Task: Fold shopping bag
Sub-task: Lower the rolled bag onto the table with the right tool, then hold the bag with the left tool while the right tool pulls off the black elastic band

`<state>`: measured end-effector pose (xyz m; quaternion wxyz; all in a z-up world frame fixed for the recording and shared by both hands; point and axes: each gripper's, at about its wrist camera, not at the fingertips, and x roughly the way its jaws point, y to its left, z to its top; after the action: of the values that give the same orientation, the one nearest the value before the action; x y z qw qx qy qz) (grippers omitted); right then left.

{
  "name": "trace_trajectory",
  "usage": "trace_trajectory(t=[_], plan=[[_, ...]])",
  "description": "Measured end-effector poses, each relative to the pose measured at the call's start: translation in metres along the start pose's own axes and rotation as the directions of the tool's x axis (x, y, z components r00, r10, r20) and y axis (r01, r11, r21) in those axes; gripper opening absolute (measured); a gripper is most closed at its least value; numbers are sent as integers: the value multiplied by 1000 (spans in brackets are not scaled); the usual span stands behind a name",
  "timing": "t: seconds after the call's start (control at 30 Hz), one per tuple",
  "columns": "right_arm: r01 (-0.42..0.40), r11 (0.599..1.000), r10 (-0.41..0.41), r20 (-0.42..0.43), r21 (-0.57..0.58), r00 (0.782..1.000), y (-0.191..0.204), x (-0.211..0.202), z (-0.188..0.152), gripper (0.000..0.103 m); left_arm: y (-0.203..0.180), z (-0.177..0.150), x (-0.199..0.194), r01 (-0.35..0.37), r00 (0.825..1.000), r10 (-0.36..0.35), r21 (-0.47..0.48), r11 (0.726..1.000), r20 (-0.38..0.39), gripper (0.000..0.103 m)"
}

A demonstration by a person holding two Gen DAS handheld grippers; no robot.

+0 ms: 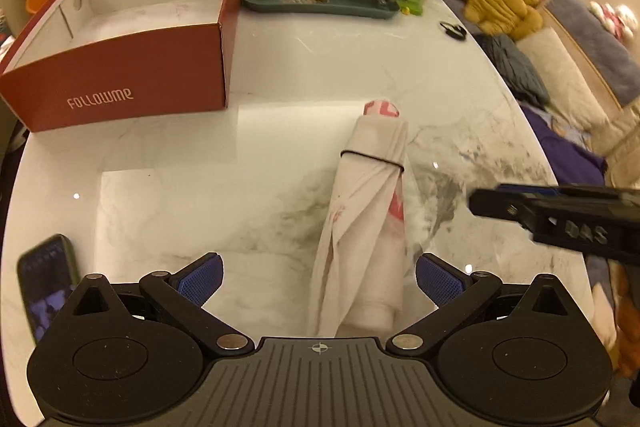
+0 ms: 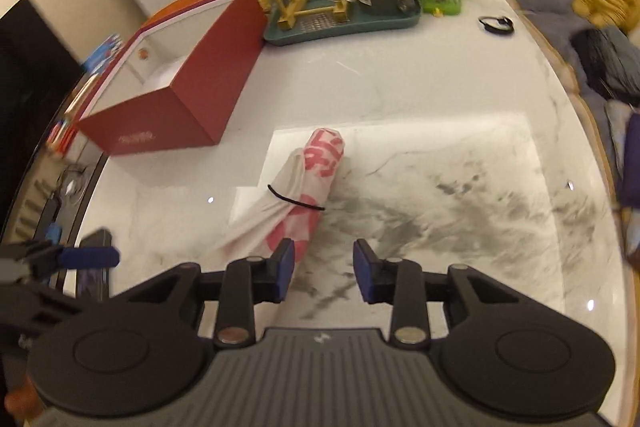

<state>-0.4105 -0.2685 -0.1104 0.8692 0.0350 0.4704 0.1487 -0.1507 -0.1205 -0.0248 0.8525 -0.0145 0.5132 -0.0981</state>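
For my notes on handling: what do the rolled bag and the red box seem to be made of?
Rolled bag: probably thin matte fabric, white with pink print; soft creases, bound by a black band.
Red box: likely cardboard, matte red outside, pale inside; thin straight walls, sharp corners.

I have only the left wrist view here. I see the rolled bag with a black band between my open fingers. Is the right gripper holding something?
Observer: No. The right gripper is open and nothing is between its pads; the rolled bag lies just to the left of its left finger.
Operator: My view shows mostly white cloth. Is there print on the other side?
Observer: Yes, the right wrist view shows large pink print along the roll, on both sides of the black band.
Operator: What is left of the red box? My view ends there.
Observer: Past the red box, at the table edge, there are colourful blurred items; I cannot tell what they are.
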Motion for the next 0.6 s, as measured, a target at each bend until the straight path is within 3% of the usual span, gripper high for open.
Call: trace_trajectory(t=[0.1,0.17,0.23,0.27,0.3,0.43,0.53,0.6], plan=[[8,995,-7,9,-95,1000,-10,0,2,33,-24,4,19,-54,998,52,57,997,37,103],[-22,987,24,12,-159,1000,-8,1,3,33,-37,6,34,-81,996,78,97,992,31,91],[-52,970,57,15,-237,998,-3,1,5,33,-41,4,49,-64,998,67,108,992,-19,45],[-60,956,68,21,-289,997,2,1,6,33,-38,1,53,-33,999,35,84,996,-30,40],[-60,938,74,27,-342,997,7,1,6,33,-35,-1,57,-1,999,4,59,998,-40,39],[-57,860,68,3,-507,998,29,17,7,32,-41,-13,50,36,999,-30,211,977,-30,35],[-65,805,62,-25,-590,998,48,33,3,24,-33,-12,48,73,997,-61,229,971,-56,35],[-56,796,26,-59,-603,998,58,49,2,15,-31,-13,47,85,996,-71,254,964,-63,35]])
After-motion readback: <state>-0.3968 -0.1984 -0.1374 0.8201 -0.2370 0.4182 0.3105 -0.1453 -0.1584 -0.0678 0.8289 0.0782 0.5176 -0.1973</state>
